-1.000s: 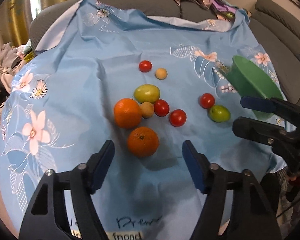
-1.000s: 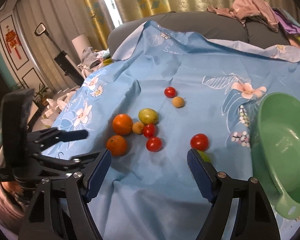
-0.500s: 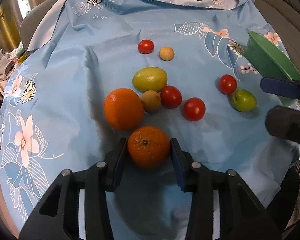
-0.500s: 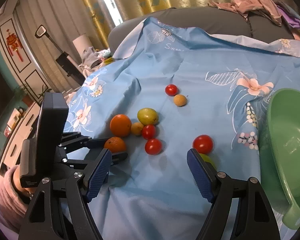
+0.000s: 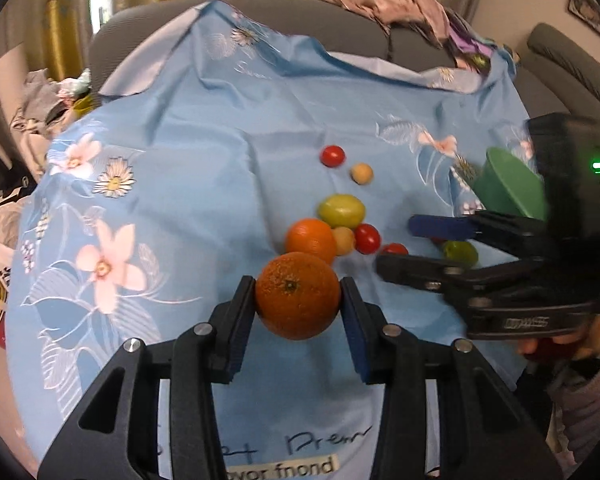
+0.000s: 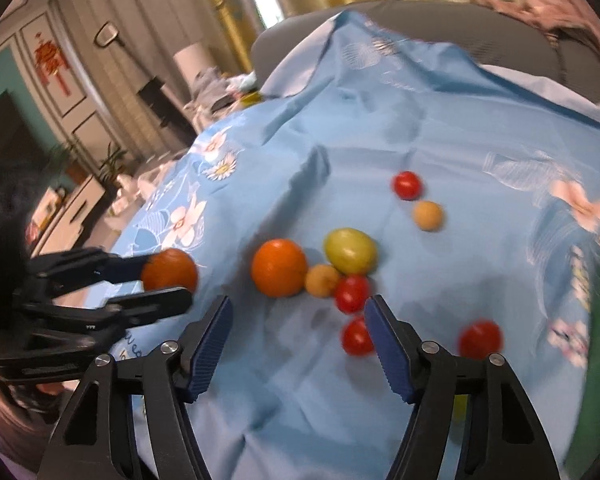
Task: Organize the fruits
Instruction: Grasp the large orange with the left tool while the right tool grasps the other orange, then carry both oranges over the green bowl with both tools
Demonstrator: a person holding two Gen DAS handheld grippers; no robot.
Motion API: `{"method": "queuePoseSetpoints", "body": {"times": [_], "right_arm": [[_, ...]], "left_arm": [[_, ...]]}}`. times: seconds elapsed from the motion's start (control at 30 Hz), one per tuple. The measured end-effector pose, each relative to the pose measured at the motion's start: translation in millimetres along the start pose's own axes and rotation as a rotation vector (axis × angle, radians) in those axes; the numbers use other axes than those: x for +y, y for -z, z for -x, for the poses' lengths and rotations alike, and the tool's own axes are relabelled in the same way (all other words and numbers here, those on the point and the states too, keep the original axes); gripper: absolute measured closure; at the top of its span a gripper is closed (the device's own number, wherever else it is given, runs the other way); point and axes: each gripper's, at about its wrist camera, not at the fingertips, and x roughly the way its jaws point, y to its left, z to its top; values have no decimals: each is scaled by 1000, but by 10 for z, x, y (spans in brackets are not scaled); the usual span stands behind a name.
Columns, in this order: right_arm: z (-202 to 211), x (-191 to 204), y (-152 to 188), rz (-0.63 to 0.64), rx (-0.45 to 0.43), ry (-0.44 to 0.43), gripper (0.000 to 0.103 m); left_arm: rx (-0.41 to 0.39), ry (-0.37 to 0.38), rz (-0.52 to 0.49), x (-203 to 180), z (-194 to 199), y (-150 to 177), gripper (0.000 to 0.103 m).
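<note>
My left gripper (image 5: 298,300) is shut on an orange (image 5: 297,295) and holds it above the blue flowered cloth (image 5: 188,184); it also shows in the right wrist view (image 6: 168,270). A second orange (image 5: 311,240), a yellow-green fruit (image 5: 342,210), small tan fruits and red tomatoes (image 5: 367,238) lie on the cloth. My right gripper (image 6: 298,320) is open and empty, above the cloth beside a tomato (image 6: 356,336). The green bowl (image 5: 508,190) sits at the right, partly hidden by the right gripper.
A green lime (image 5: 460,251) lies by the bowl. A grey sofa (image 5: 260,12) with piled clothes (image 5: 404,4) runs behind the cloth. A paper label (image 5: 284,468) lies at the cloth's near edge.
My left gripper closed on the near orange and lifted it off the cloth. My right gripper moved left over the fruit cluster and stayed open.
</note>
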Motion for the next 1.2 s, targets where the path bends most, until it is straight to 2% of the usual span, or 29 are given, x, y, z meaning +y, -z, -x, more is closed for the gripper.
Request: {"method": "queuePoseSetpoints", "body": {"times": [0.2,0.47,0.57,0.8,1.2], "right_arm": [[-374,166,-170,101,65,-2,35],[-626,217,-264,182,114,19,52],[-704,239,-266,196,143,-10,56],[-617,173,-245,132,124,-26,58],[83,64,-9,-5,-5,-71,58]], "left_arm": [[-20,-7,27,128,90,28,61],[-13,-6,38,211,82,64,61],[-9,-5,41,224,71,71,61],[-6,-3,28,155,100,71,61],[-24,-9,-34,-116,229,60,61]]}}
